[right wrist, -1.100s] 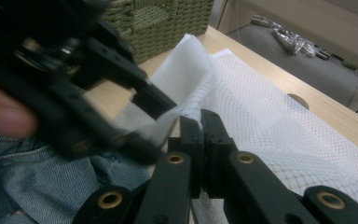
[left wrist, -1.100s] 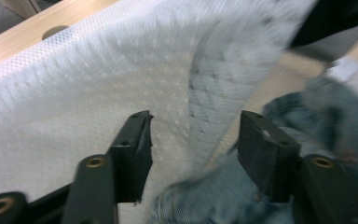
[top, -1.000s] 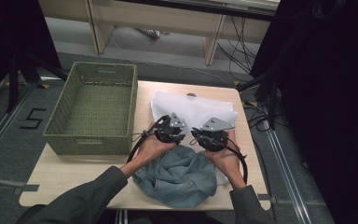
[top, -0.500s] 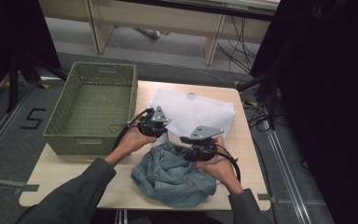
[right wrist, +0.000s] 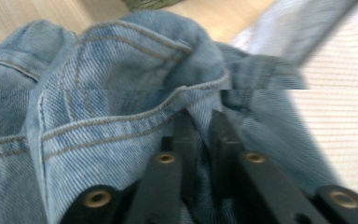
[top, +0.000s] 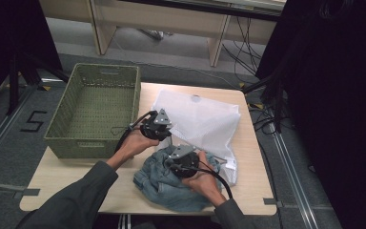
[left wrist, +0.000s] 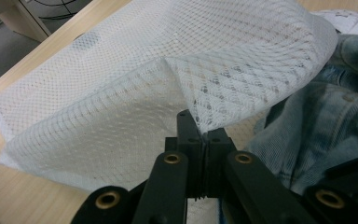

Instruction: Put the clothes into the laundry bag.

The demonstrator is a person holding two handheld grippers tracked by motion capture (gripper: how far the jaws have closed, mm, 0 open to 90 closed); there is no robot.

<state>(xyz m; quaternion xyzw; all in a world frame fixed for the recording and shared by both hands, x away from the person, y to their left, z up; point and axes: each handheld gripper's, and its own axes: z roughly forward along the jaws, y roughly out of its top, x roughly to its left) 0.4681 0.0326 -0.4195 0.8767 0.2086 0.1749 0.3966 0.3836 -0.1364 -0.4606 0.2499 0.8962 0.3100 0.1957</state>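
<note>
In the high view, a white mesh bag (top: 198, 124) is seen spread on the table (top: 66, 179), toward 12 o'clock from the person. A pile of jeans (top: 171, 183) lies at the near edge of the bag, touching it, and a green basket (top: 93, 112) stands at 9 o'clock from the bag. The left gripper (top: 164, 136) is held at the bag's near left edge, and the right gripper (top: 175, 164) is set down on the top of the jeans.

In the left gripper view, the left gripper (left wrist: 200, 135) is seen closed on one layer of the bag (left wrist: 121, 84), pinched between its pads. This layer is raised off the table like a tent, so the mouth of the bag is judged to be lifted open. The jeans (left wrist: 321, 126) are seen at 3 o'clock, still outside the bag.

In the right gripper view, the right gripper (right wrist: 200, 126) is pushed into a seamed fold of the jeans (right wrist: 121, 93). Its jaws have just been closing, and denim is seen between them; a narrow gap remains, but the fold is judged to be gripped.

So the opening of the bag and the taking of the jeans seem to be done. The jeans are not yet in the bag; lifting them and pushing them in through the mouth is what is left, as it is judged.
</note>
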